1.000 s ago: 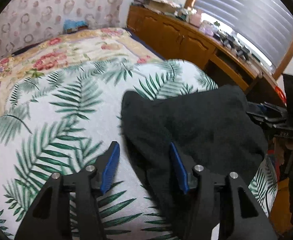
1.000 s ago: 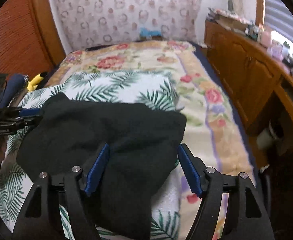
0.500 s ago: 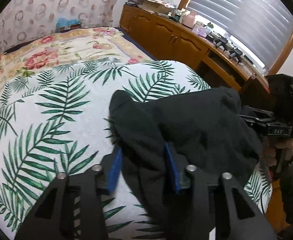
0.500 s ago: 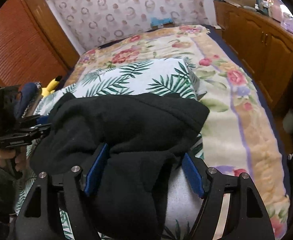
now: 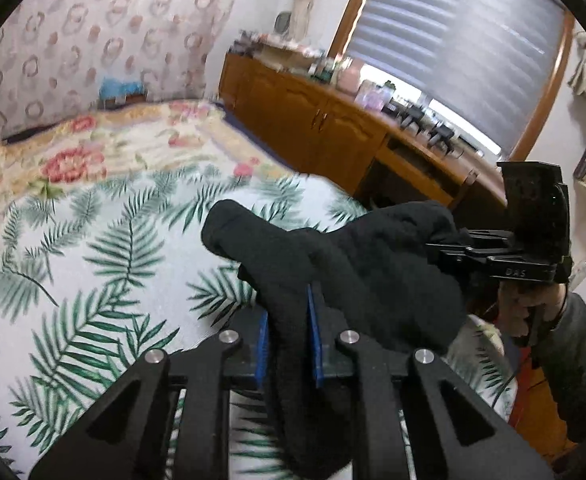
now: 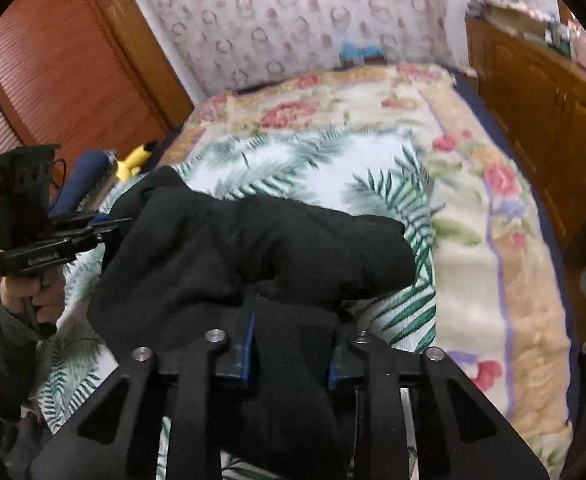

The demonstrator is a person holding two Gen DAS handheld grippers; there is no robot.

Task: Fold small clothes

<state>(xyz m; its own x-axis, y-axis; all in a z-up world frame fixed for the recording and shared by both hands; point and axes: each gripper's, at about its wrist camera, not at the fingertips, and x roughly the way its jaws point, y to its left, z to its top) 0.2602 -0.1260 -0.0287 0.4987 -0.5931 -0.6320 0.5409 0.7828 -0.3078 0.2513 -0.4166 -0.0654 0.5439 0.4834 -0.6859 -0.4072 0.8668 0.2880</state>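
Observation:
A black fleece garment (image 5: 357, 264) hangs bunched between my two grippers above the palm-leaf bedspread (image 5: 93, 248). My left gripper (image 5: 289, 332) is shut on one edge of it; cloth fills the gap between the blue pads. My right gripper (image 6: 291, 340) is shut on the opposite edge of the black garment (image 6: 253, 248). The right gripper also shows at the right of the left wrist view (image 5: 453, 246), and the left gripper shows at the left of the right wrist view (image 6: 105, 226). The garment's lower part is lifted off the bed.
A floral blanket (image 6: 473, 200) covers the bed beyond and to the right of the palm-leaf spread. A wooden cabinet (image 5: 333, 128) with clutter runs along the window side. A wooden louvred door (image 6: 53, 80), a yellow toy (image 6: 133, 158) and a blue item lie left.
Both grippers closed on the garment's edges and lifted it off the bed. The cloth went from lying flat to hanging bunched between them.

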